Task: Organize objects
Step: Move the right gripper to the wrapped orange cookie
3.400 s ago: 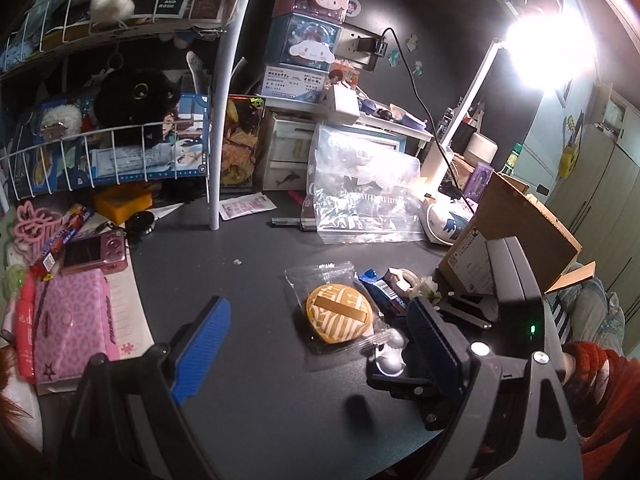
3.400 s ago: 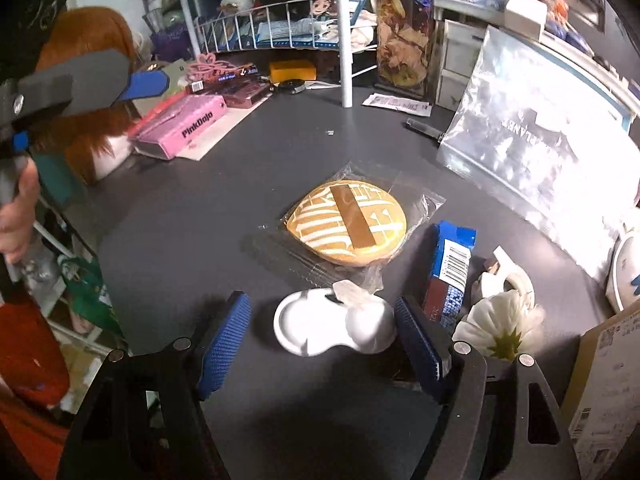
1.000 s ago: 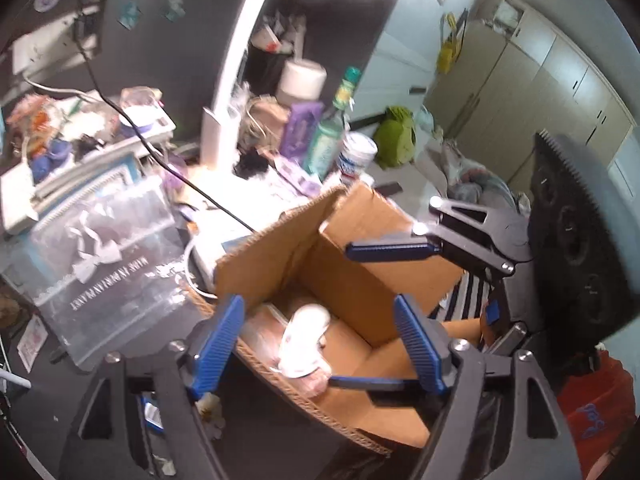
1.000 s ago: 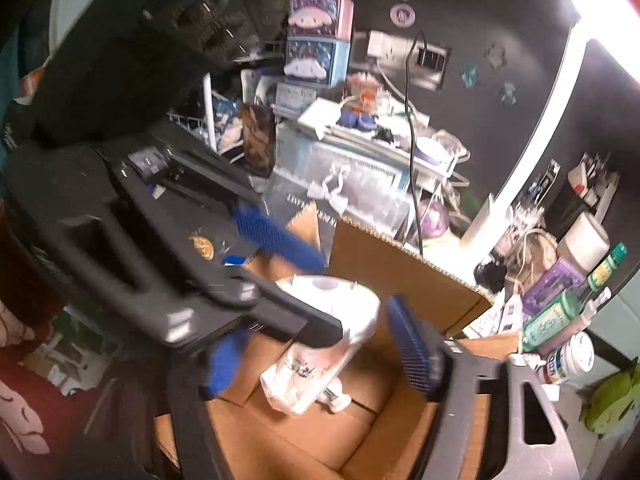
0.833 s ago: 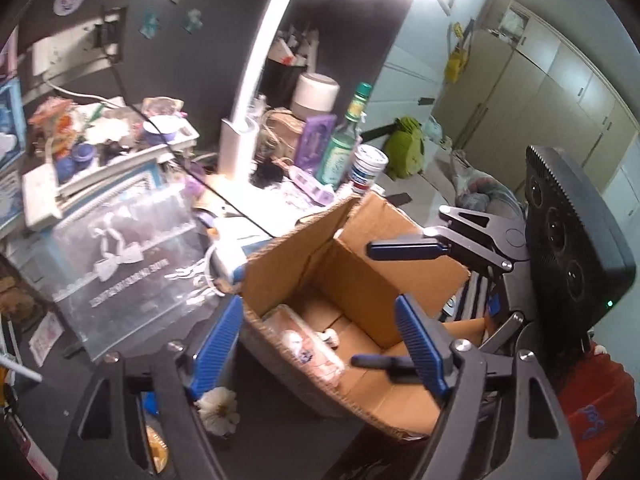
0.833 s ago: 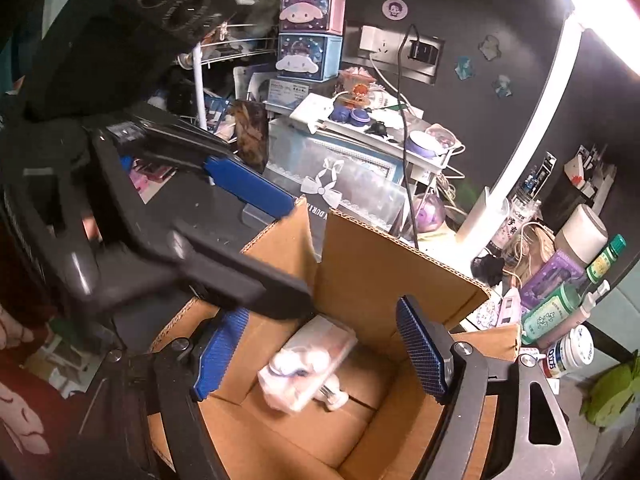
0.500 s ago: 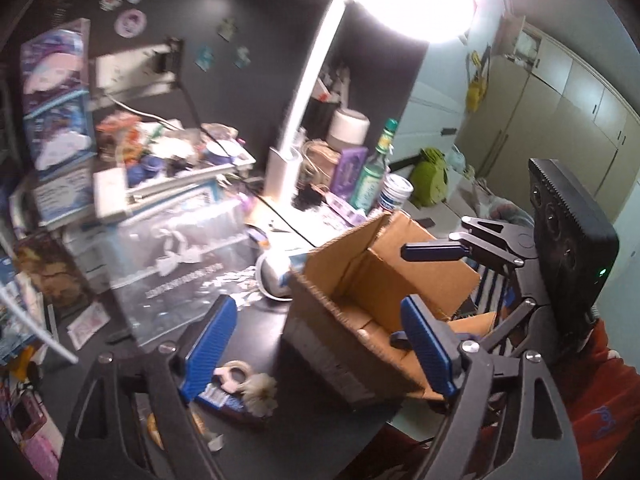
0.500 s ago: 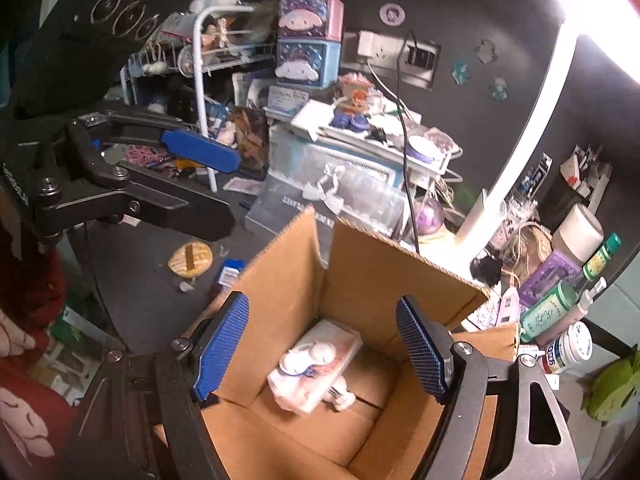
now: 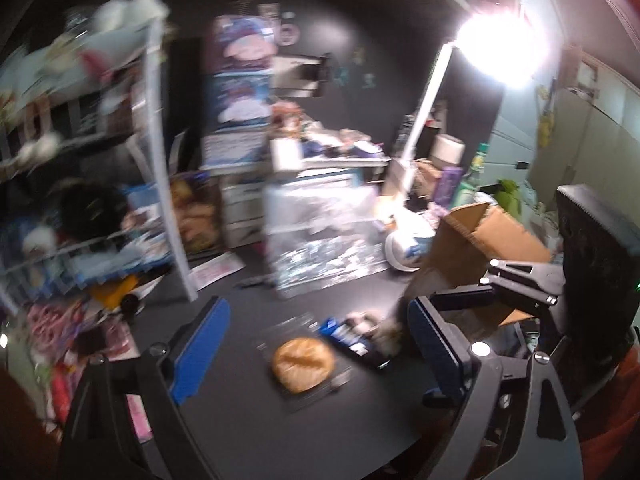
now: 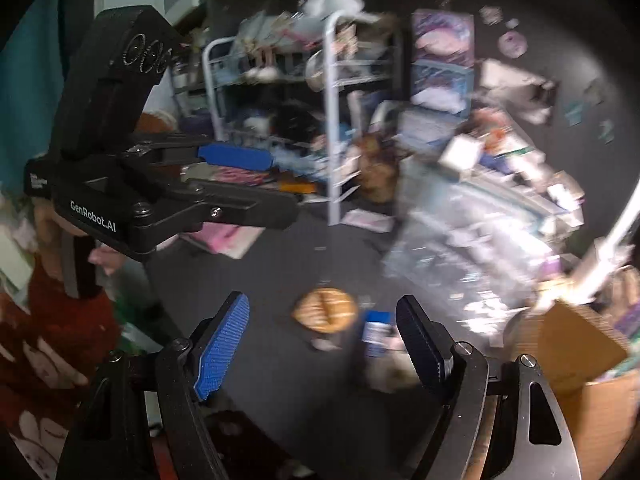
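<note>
Both views blurred. Left gripper (image 9: 316, 350) and right gripper (image 10: 322, 344) are empty, jaws opening wide above the dark table (image 9: 248, 412). Wrapped orange cookie (image 9: 303, 364) lies on the table beside a blue packet (image 9: 352, 342); cardboard box (image 9: 476, 252) stands at right.

Round orange pastry (image 9: 303, 364) in clear wrap lies flat on dark worktop (image 9: 248, 420). Blue packet (image 9: 354, 343) just right of it, w/ blurred white bits beside. Open cardboard box (image 9: 476, 248) upright at right edge, flaps up.
</note>
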{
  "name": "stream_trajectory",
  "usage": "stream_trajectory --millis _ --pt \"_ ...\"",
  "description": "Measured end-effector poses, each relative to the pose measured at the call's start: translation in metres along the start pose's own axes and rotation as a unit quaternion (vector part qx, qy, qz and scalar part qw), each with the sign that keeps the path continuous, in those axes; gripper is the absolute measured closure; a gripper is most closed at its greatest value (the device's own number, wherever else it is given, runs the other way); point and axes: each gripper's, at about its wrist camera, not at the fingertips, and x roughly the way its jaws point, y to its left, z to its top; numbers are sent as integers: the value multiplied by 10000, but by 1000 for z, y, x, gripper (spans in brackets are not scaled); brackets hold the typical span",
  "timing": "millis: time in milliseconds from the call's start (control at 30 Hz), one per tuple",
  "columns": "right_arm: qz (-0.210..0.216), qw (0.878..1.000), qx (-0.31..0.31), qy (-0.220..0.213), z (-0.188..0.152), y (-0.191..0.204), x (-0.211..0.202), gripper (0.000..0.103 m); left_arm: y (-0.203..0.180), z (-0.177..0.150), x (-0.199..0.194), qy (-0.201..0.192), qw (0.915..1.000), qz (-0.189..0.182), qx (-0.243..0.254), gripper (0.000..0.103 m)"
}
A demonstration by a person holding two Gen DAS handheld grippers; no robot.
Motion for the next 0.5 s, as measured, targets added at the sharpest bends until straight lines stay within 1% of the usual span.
stream_trajectory --millis 33,133,267,333,500 --pt "3 10000 54 14 -2 5 9 19 7 -7 -1 2 10000 51 -41 14" --pt "-98 9992 369 132 -15 11 54 10 27 -28 2 93 9997 139 -196 14" --pt "-406 9954 781 380 -31 6 106 10 49 -51 5 173 9986 303 -399 14" --pt "-574 9921 991 508 -37 -1 131 10 58 -59 9 223 9981 309 -492 14" --pt "-858 9865 1194 720 -41 -14 163 10 73 -72 12 289 9970 360 -628 14"
